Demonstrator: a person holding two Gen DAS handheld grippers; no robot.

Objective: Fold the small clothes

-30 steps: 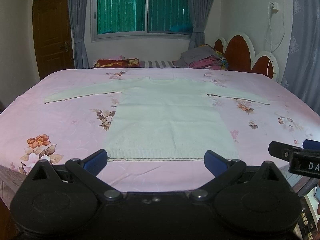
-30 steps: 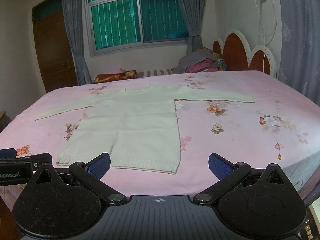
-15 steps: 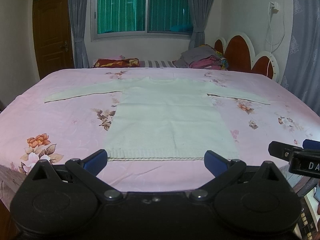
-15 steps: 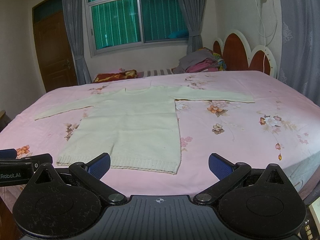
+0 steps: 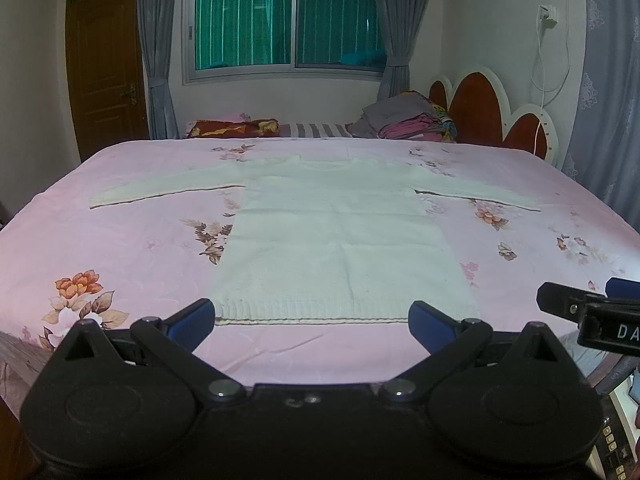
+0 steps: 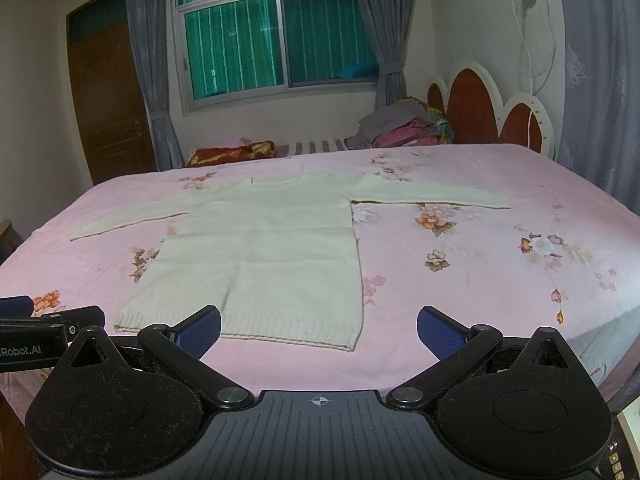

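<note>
A cream knitted sweater (image 5: pixel 332 236) (image 6: pixel 264 248) lies flat on the pink floral bedsheet (image 5: pixel 120 240), both sleeves spread sideways and the ribbed hem nearest me. My left gripper (image 5: pixel 312 320) hovers open just short of the hem, its blue fingertips (image 5: pixel 192 318) wide apart with nothing between them. My right gripper (image 6: pixel 320 332) is open too, facing the hem's right corner (image 6: pixel 352 344). Each gripper shows at the edge of the other's view: the right one (image 5: pixel 588 308), the left one (image 6: pixel 36 320).
The bed's near edge runs just under both grippers. A pile of folded clothes (image 5: pixel 404 120) and a red patterned pillow (image 5: pixel 232 128) sit at the far side by the headboard (image 5: pixel 492 116). A wooden door (image 5: pixel 106 68) stands at the back left.
</note>
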